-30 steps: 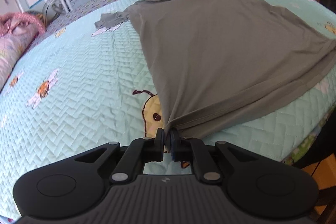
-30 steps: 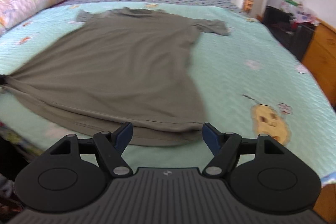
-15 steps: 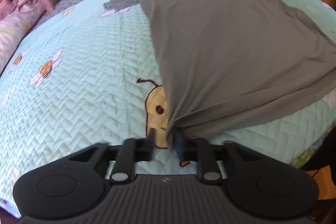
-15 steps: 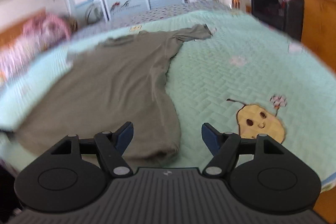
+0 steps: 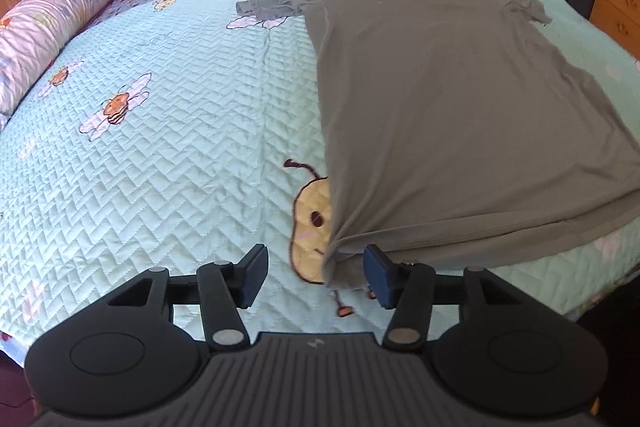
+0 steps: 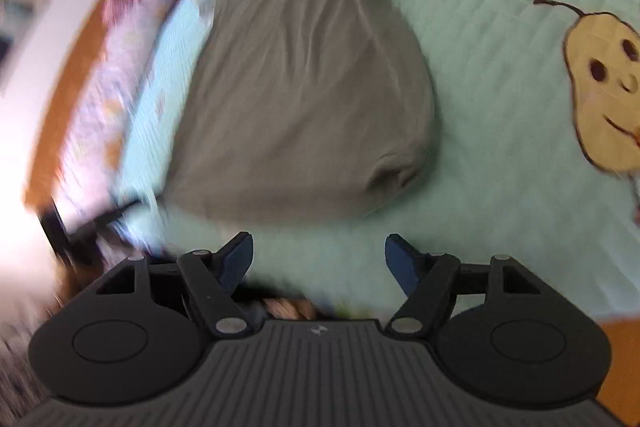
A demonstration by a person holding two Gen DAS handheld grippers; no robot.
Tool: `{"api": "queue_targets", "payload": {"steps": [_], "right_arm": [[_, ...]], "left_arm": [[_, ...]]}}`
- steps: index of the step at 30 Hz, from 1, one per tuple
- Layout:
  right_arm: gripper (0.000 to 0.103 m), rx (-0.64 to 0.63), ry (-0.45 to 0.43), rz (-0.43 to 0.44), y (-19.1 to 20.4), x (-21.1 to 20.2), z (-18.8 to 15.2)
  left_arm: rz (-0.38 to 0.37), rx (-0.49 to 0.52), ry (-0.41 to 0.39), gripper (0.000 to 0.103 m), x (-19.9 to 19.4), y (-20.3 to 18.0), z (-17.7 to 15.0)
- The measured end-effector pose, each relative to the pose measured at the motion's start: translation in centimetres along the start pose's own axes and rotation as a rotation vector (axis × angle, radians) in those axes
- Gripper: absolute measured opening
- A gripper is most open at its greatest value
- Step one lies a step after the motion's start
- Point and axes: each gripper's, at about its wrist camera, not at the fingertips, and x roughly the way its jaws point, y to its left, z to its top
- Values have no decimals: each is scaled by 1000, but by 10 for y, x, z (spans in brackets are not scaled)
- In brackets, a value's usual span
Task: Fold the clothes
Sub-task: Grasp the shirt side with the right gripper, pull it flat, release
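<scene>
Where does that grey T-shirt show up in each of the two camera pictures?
Left wrist view: the grey T-shirt fills the right half, its near corner between the open fingers.
Right wrist view: the same shirt runs from top centre to the middle, blurred.
Shared landmark: the aqua quilt that it lies on.

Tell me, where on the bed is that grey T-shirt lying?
In the left wrist view the grey T-shirt lies spread on the right of the green quilt, its near corner over a pear picture, by the left gripper.
</scene>
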Motion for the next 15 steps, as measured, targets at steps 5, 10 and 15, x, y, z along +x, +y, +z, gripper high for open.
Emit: {"api": "queue_targets", "payload": {"steps": [5,10,15], "right_arm": [[74,-54,-153,62,1,-26,-21],[74,-92,-437,56,-12,-32,-11],[74,107,-338,140,-52,2,22]], "left_arm": [[-16,64,-49,56,-2,-21,11],[-44,107,-61,59,-2,-36,15],[-42,100,-25,59,4,-41,10]]}}
